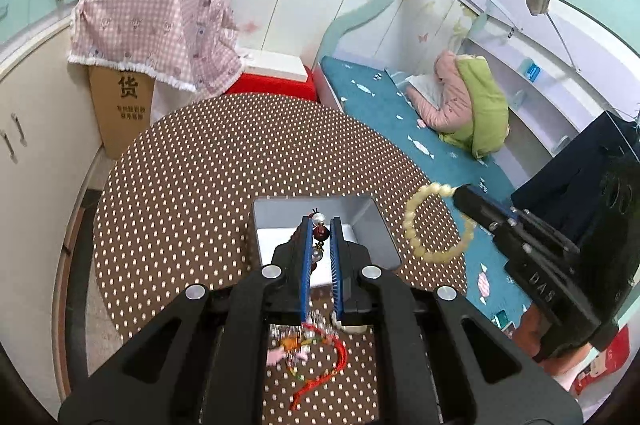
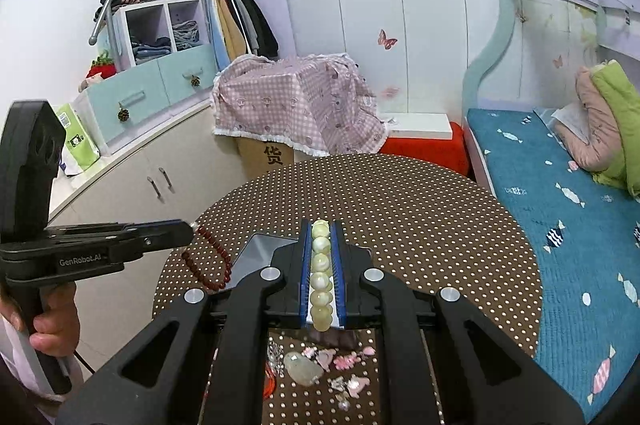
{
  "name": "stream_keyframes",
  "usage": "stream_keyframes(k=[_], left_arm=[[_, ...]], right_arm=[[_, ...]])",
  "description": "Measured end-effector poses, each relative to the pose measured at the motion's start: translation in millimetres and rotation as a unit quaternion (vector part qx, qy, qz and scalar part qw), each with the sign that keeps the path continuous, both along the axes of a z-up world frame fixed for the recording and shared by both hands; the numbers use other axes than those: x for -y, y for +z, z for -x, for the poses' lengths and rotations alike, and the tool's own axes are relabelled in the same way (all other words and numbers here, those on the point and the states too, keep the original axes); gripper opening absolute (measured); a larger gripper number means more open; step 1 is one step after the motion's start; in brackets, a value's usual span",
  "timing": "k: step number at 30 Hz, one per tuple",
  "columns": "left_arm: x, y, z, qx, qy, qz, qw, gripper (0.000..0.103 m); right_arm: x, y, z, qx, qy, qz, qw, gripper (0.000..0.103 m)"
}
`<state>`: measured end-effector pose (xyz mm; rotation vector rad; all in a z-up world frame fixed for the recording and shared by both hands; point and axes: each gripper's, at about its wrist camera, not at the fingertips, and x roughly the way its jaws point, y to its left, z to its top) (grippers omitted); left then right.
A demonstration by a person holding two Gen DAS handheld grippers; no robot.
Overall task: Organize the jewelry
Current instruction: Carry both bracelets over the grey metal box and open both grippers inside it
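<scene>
My left gripper (image 1: 321, 223) is shut on a dark red bead bracelet (image 1: 321, 232) and holds it above an open grey box (image 1: 376, 221) on the round dotted table (image 1: 200, 185). From the right wrist view the same left gripper (image 2: 188, 227) comes in from the left, the red bracelet (image 2: 212, 257) hanging from its tip. My right gripper (image 2: 321, 225) is shut on a pale yellow-green bead bracelet (image 2: 321, 265). In the left wrist view that pale bracelet (image 1: 436, 221) dangles from the right gripper (image 1: 460, 195), just right of the box.
Loose jewelry lies on the table close to me: a red cord piece (image 1: 320, 365), pink charms (image 2: 344, 361) and a clear stone (image 2: 302, 369). A cloth-draped carton (image 2: 296, 105) stands behind the table, a blue bed (image 2: 560, 225) to the right, white cabinets (image 2: 140, 177) to the left.
</scene>
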<state>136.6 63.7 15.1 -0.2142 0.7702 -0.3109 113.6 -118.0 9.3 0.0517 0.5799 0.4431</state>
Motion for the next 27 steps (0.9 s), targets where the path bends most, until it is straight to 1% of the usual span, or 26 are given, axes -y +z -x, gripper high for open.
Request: stream_keyframes(k=[3, 6, 8, 11, 16, 18, 19, 20, 21, 22, 23, 24, 25, 26, 27], left_arm=[[6, -7, -16, 0.0, -0.006, -0.004, 1.0, 0.009], [10, -24, -36, -0.027, -0.007, -0.009, 0.9996, 0.009], [12, -38, -47, -0.046, -0.008, -0.008, 0.9989, 0.009], [12, -58, -60, -0.072, -0.006, -0.006, 0.9974, 0.009], [12, -83, -68, -0.1, -0.001, -0.01, 0.9949, 0.009], [12, -85, -68, -0.101, 0.002, -0.016, 0.9948, 0.009], [13, -85, -68, -0.098, 0.004, -0.022, 0.9949, 0.01], [14, -83, -67, -0.094, 0.006, -0.03, 0.9951, 0.015], [15, -82, -66, -0.091, 0.007, -0.035, 0.9952, 0.03], [16, -81, -65, -0.089, 0.008, -0.036, 0.9954, 0.04], [17, -79, -63, -0.085, 0.003, -0.032, 0.9959, 0.048], [16, -78, -61, -0.081, 0.003, -0.033, 0.9962, 0.05], [16, -76, -59, -0.075, 0.006, -0.04, 0.9964, 0.05], [16, -74, -57, -0.071, 0.007, -0.046, 0.9964, 0.054], [17, -73, -55, -0.068, 0.01, -0.049, 0.9964, 0.061]], right_arm=[[-7, -13, -14, -0.022, -0.005, 0.007, 1.0, 0.009], [-17, -26, -27, -0.05, -0.003, 0.016, 0.999, 0.009], [-22, -34, -32, -0.061, 0.001, 0.023, 0.998, 0.009], [-23, -43, -38, -0.085, 0.0, 0.021, 0.996, 0.009], [-23, -52, -41, -0.106, -0.004, 0.025, 0.994, 0.01], [-23, -53, -39, -0.107, -0.008, 0.03, 0.994, 0.01], [-21, -53, -38, -0.106, -0.013, 0.035, 0.994, 0.013], [-20, -52, -37, -0.106, -0.015, 0.036, 0.994, 0.015], [-18, -52, -35, -0.105, -0.015, 0.036, 0.994, 0.021], [-17, -51, -34, -0.104, -0.018, 0.037, 0.994, 0.03], [-16, -51, -34, -0.102, -0.021, 0.039, 0.994, 0.035], [-14, -49, -32, -0.099, -0.026, 0.042, 0.994, 0.044], [-12, -48, -31, -0.096, -0.03, 0.043, 0.994, 0.049], [-11, -47, -31, -0.095, -0.034, 0.043, 0.994, 0.05], [-8, -47, -30, -0.095, -0.037, 0.042, 0.994, 0.052]])
